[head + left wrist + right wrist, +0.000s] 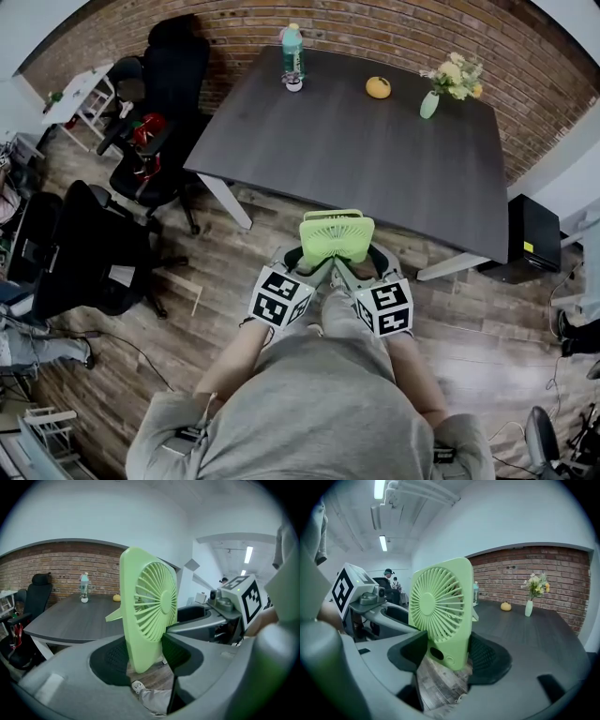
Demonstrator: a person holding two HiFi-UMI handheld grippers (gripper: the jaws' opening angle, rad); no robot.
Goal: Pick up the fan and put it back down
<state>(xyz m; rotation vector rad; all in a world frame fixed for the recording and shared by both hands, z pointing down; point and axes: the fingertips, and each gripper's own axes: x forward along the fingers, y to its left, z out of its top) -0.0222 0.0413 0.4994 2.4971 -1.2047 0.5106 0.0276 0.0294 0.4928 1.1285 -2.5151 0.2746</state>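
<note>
the fan is upright in the air, in front of the person, over the wood floor just short of the table. the left tongs and right tongs each clamp its lower part, one from each side. the pick-up looks done; setting it down is left. the dark table carries a bottle, an orange fruit and a vase of flowers at its far edge, near a brick wall. black chairs stand to the left.
</note>
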